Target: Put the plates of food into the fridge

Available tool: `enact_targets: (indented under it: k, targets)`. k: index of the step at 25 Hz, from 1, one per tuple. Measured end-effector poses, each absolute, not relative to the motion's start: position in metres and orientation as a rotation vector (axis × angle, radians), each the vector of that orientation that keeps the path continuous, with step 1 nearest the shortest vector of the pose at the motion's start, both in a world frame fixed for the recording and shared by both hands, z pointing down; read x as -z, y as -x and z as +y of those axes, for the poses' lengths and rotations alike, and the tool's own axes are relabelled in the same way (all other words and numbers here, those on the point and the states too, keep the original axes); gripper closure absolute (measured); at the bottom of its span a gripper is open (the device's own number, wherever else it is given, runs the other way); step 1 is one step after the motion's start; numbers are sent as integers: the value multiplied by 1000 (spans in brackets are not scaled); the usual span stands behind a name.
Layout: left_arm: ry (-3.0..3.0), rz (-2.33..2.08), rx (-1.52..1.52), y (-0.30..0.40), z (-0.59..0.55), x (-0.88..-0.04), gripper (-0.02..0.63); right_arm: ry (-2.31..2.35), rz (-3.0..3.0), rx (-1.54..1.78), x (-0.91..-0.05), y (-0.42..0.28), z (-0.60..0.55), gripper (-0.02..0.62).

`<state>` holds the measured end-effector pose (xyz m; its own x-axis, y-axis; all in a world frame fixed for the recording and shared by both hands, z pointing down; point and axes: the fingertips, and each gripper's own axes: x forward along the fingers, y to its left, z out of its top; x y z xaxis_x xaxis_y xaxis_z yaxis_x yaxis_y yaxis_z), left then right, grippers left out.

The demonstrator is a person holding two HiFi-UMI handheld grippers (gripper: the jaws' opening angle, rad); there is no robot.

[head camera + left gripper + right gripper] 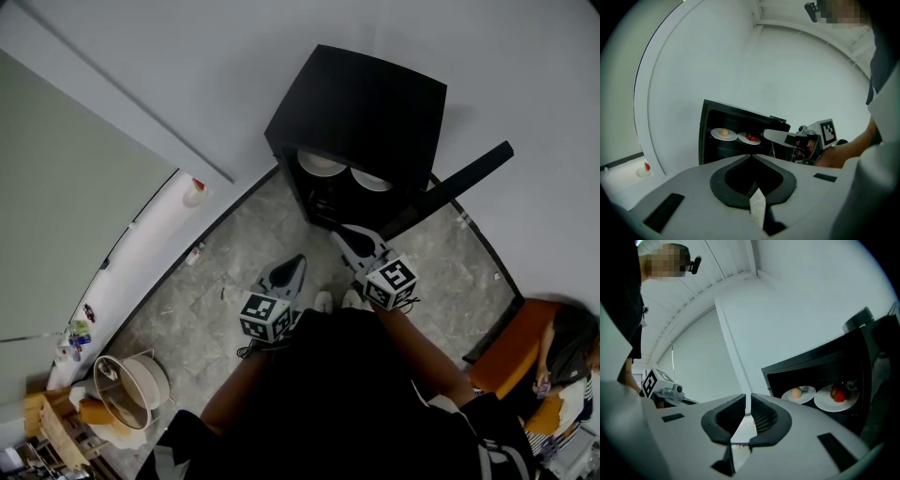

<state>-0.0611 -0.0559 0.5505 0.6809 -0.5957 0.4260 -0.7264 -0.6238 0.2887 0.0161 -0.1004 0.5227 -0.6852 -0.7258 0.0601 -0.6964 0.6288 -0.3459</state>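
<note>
Inside the open fridge (361, 108), one plate (322, 162) lies just left of the other plate (371, 180).

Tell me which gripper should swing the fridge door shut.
Right, likely. The plates sit inside the fridge, and the right gripper is nearest the open door, jaws empty. The left gripper sits farther from it.

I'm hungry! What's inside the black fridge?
In the fridge sits a plate with a pale round piece beside a plate with red food. Lower down it is too dark to see.
</note>
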Motion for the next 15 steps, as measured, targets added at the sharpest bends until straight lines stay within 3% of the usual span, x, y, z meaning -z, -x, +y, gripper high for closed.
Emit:
enact_targets:
  k: [15]
  targets:
    - [-2467, -1004, -398, 58, -51, -548, 584, 1168, 2860, 524, -532, -5, -59, 543]
